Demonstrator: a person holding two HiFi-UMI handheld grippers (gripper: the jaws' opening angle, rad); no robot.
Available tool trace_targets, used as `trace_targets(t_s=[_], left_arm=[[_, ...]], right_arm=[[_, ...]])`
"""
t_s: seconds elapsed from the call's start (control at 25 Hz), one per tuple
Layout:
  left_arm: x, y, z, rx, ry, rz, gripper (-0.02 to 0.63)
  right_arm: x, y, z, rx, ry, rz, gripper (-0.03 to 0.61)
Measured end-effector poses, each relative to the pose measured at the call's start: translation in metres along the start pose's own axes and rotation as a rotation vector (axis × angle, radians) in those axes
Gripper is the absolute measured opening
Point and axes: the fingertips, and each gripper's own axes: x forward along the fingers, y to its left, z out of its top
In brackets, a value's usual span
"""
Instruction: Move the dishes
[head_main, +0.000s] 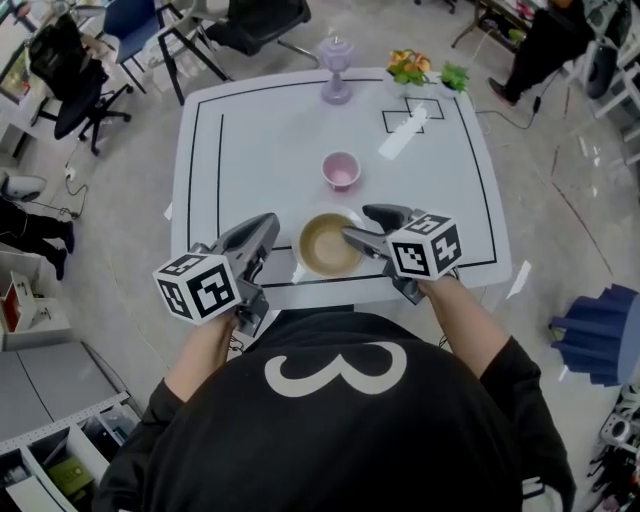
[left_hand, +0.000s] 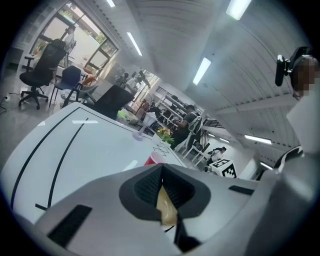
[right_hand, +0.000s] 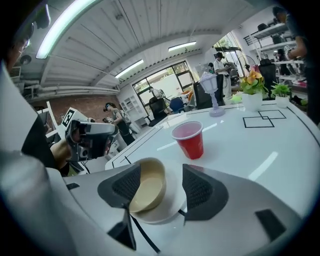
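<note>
Straddling the tan bowl (right_hand: 146, 189) on its white plate (right_hand: 171, 199), the right gripper (head_main: 357, 224) keeps its jaws released, the bowl's rim just beside one pad and clear of the other. The left gripper (head_main: 268, 226) has its jaws clenched together on nothing, the same bowl lying just beyond their tips.

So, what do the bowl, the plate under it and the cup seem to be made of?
The bowl looks like glazed ceramic or melamine: smooth tan surface, thick rim. The plate seems the same kind, glossy white. The cup is probably thin plastic: red, with a rolled lip, and it looks disposable.
</note>
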Motion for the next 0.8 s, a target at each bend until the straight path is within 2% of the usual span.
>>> trace_targets(t_s=[0.4, 0.64, 0.8], left_arm=[[-0.016, 0.000, -0.006, 0.002, 0.009, 0.033, 0.003], [-0.020, 0.010, -0.013, -0.020, 0.005, 0.043, 0.003], [-0.019, 0.013, -0.016, -0.030, 0.000, 0.042, 0.003]], right_arm=[[0.013, 0.004, -0.035, 0.053, 0.099, 0.005, 0.163], [0.016, -0.005, -0.034, 0.103, 0.085, -0.038, 0.054], [0.016, -0.010, -0.036, 0.110, 0.089, -0.064, 0.041]])
